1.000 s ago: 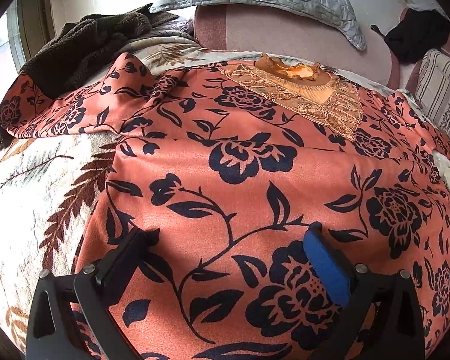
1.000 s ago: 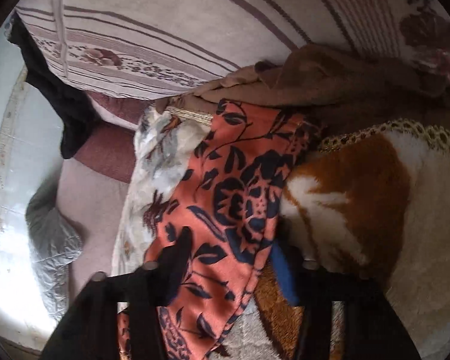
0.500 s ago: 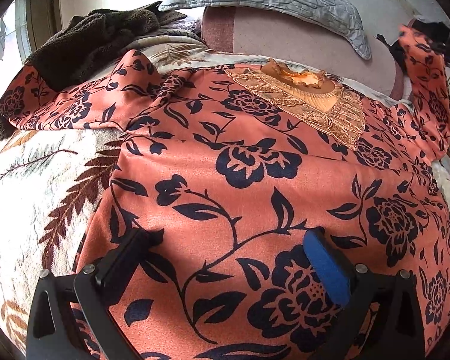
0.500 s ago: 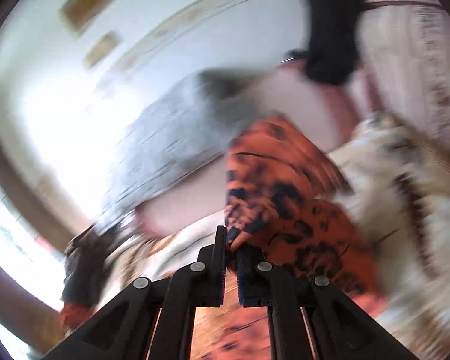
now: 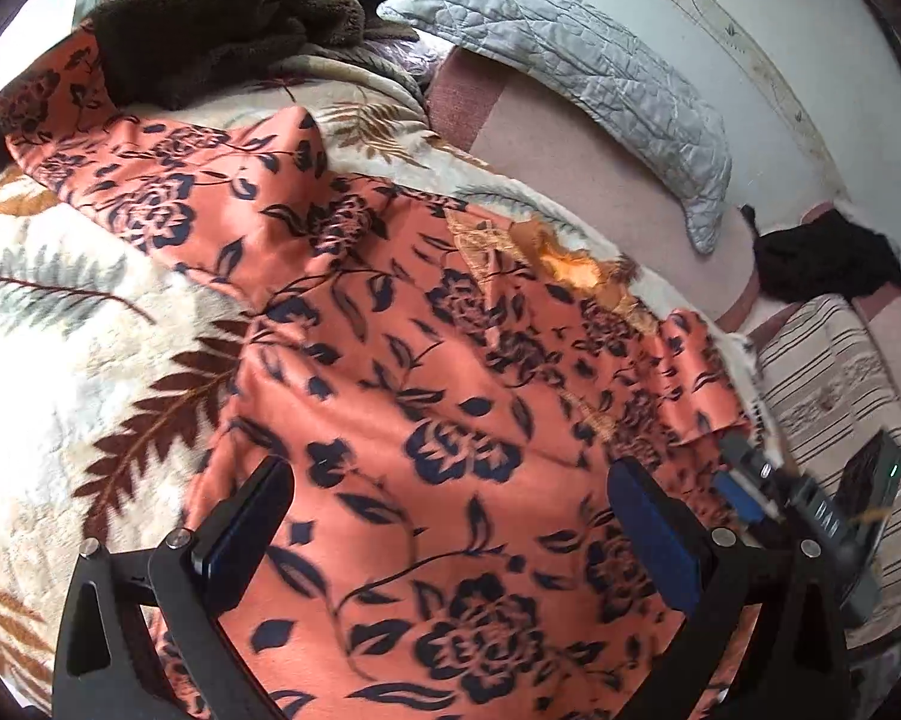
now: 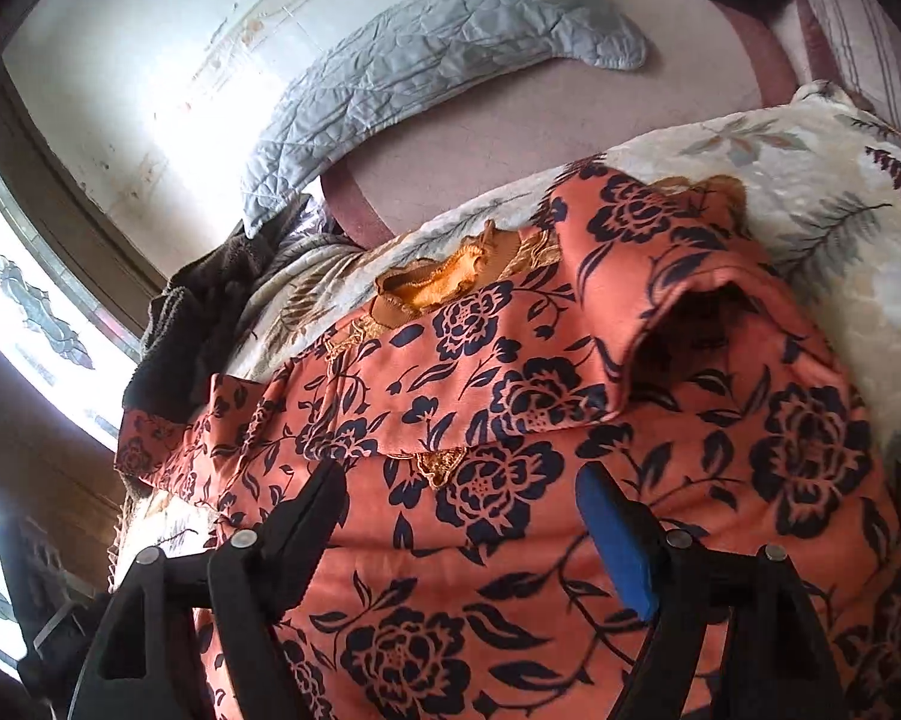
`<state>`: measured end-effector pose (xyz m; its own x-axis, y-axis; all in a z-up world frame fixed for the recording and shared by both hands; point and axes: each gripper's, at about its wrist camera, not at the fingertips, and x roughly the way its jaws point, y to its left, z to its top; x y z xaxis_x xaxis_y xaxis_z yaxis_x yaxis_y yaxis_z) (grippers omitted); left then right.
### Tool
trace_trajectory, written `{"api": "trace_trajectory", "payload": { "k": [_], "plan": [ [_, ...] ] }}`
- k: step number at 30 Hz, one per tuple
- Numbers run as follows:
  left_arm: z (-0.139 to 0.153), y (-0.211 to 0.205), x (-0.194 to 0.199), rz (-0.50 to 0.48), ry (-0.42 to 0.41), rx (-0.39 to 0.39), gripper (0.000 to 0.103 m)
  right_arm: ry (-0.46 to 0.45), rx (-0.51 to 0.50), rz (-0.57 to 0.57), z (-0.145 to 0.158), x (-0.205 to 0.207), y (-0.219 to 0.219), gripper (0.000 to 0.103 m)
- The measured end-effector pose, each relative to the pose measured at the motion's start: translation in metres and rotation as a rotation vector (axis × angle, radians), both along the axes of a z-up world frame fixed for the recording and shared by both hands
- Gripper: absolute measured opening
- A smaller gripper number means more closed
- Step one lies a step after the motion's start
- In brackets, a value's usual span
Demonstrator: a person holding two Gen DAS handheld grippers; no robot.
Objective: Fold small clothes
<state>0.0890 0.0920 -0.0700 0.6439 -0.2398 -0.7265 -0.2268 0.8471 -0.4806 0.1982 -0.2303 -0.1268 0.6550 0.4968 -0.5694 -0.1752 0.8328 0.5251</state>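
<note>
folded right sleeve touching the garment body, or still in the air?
Touching. The right wrist view shows the sleeve lying flat across the floral top, its cuff resting on it; right gripper jaws opening, empty.

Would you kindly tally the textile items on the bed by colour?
Orange floral top: 1
Cream leaf blanket: 1
Dark brown fleece: 1
Grey quilted pillow: 1
Black garment: 1
Striped cushion: 1
Total: 6

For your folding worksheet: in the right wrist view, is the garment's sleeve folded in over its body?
Yes: the sleeve lies across the floral garment, its open cuff facing the camera.
</note>
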Motion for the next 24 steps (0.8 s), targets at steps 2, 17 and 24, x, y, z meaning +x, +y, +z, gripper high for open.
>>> {"api": "trace_trajectory", "payload": {
  "k": [2,17,24],
  "plan": [
    [0.01,-0.004,0.026,0.006,-0.012,-0.038,0.103,-0.016,0.047,-0.03,0.007,-0.011,-0.005,0.081],
    [-0.051,-0.033,0.151,0.012,0.269,-0.089,0.006,0.017,0.225,-0.08,0.007,0.01,-0.046,0.081],
    [0.019,-0.02,0.111,0.104,-0.022,0.125,0.007,0.037,0.294,-0.133,0.0,0.009,-0.07,0.081]
  ]
}}
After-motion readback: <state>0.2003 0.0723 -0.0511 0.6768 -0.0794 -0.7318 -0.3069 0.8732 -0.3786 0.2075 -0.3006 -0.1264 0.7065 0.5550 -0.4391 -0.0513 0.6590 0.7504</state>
